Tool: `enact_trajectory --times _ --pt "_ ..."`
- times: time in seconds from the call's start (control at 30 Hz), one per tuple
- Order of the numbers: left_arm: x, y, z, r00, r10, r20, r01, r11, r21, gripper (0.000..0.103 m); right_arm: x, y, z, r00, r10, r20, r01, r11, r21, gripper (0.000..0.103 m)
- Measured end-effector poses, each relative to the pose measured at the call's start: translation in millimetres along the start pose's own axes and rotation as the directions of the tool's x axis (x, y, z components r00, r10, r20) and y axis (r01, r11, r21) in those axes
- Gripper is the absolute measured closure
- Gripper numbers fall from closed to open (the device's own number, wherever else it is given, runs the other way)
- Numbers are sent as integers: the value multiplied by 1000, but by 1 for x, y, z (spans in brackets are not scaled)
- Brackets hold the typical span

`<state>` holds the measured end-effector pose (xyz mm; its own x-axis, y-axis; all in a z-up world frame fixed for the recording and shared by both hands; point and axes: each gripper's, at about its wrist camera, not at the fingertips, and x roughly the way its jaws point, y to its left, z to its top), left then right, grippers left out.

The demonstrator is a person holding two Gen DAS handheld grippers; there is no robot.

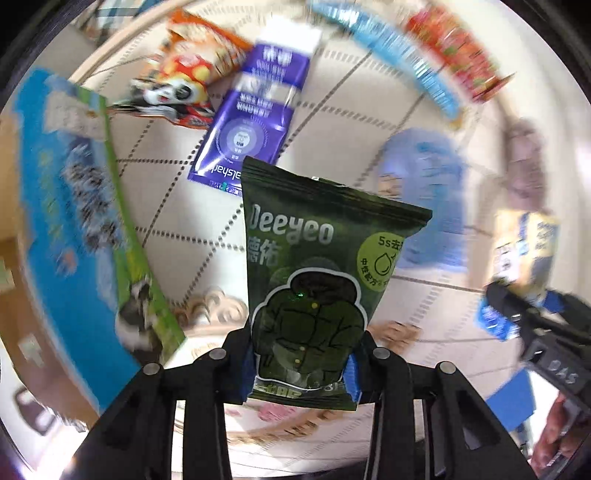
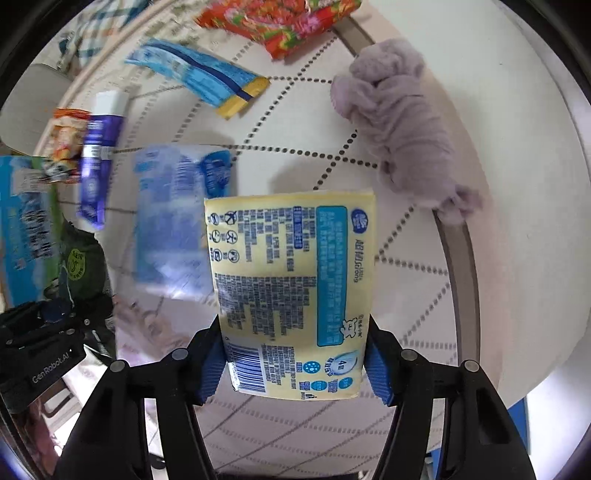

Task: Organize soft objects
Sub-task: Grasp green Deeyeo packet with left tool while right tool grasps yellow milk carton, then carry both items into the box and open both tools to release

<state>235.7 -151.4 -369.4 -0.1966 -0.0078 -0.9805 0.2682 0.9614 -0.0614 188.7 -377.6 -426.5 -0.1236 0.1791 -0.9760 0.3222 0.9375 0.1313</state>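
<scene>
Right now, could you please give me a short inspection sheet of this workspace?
Surface: round white table with dotted lines.
Job's things: green pouch and yellow pouch, both lifted.
Clutter: purple sachet, blue wrapper, red packet, lilac cloth, blue-green box.
Grippers: left gripper clamps the green pouch; right gripper clamps the yellow one.
Cables: nothing seen.
Surroundings: blurred.

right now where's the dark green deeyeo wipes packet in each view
Left wrist: the dark green Deeyeo wipes packet fills the lower centre, clamped in the left gripper.
Right wrist: the same packet sits at the far left edge, mostly cut off, above the other gripper's black body.
Shared landmark: the purple and white flat sachet on the quilted cream cloth.
</scene>
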Motion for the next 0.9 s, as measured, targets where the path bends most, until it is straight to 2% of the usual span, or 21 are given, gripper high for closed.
enact_trajectory --times 0.13,0.27,0.4,0.43,0.5,0.57,0.63,0.7,0.8,0.9 --pt "-63 19 -33 988 -93 120 99 994 -45 69 -18 16 -22 996 72 43 -71 997 -34 37" --pt "-118 61 -50 970 -96 223 125 985 -120 69 -47 59 -37 984 158 85 -146 980 -133 37" --pt "-153 104 -54 951 -70 302 134 971 -198 69 -72 132 -42 961 255 104 -220 939 -263 37" --pt "-163 120 -59 946 -60 319 133 968 -211 69 -89 145 -38 957 269 104 -231 931 -284 37" --pt "-167 142 -57 943 -31 333 117 964 -240 69 -98 190 -35 950 293 113 -237 906 -351 37" --pt "-167 174 -53 942 -20 336 116 956 -268 69 -120 216 -25 948 293 123 -225 893 -390 37" --pt "-163 206 -52 946 -30 322 129 949 -289 69 -123 244 -22 952 277 127 -202 885 -419 37" --pt "-150 234 -44 953 -42 299 138 942 -306 69 -110 282 -15 962 246 120 -173 886 -429 37" --pt "-116 273 -22 963 -89 256 180 916 -358 69 -88 336 -4 973 210 97 -146 882 -447 37" --pt "-84 307 -6 962 -165 219 242 885 -398 69 -69 378 6 982 163 94 -103 882 -459 37"
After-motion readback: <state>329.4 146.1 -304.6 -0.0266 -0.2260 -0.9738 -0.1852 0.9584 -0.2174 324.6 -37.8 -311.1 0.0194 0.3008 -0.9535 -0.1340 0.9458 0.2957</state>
